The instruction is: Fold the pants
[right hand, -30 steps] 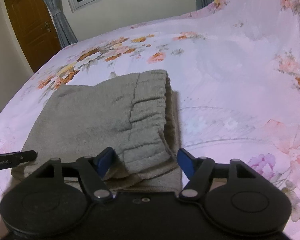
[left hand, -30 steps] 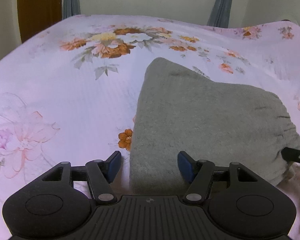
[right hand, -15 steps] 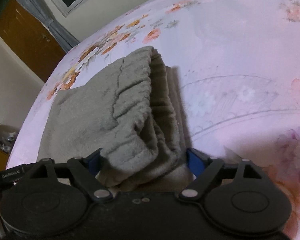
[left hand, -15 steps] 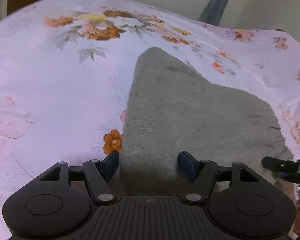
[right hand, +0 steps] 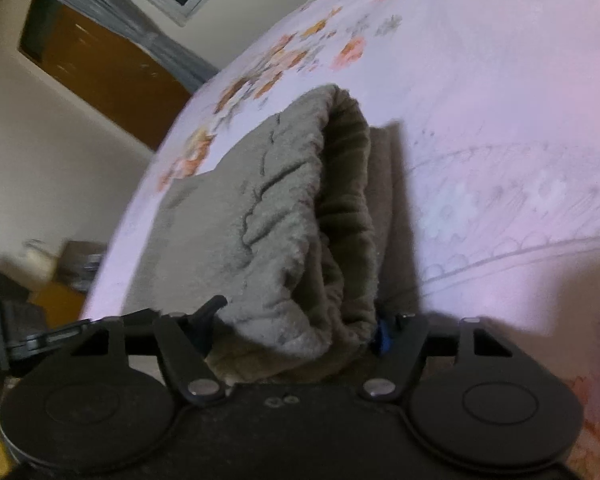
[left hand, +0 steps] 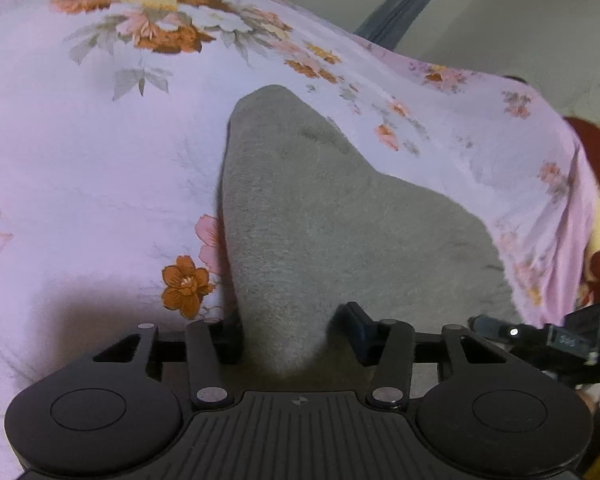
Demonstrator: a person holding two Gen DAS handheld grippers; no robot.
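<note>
On the bed (left hand: 80,168), the grey pants (left hand: 320,216) lie as an already folded stack, and both claws now work the near edge of that stack. Compared with one second ago, your left claw (left hand: 288,332) has advanced from a wide stance beside the stack to a narrow one, with the near left corner of the pants bunched between its fingers and rising off the bed. Your right claw (right hand: 296,328) has done the same at the near right corner: the gathered waistband end of the pants (right hand: 300,216) now fills the gap between its fingers, which press against the thick fabric on both sides. Whether every layer is caught there, you cannot tell; a lower layer (right hand: 392,216) lies flat on the bed (right hand: 520,140) to the right of the stack.

The change means that both near corners are taken, so the stack is ready for a further fold away from you, toward its far edge. Judge the grip before you lift: the fabric is thick and soft, and a layer left outside either claw will probably sag and spoil the fold line.
</note>
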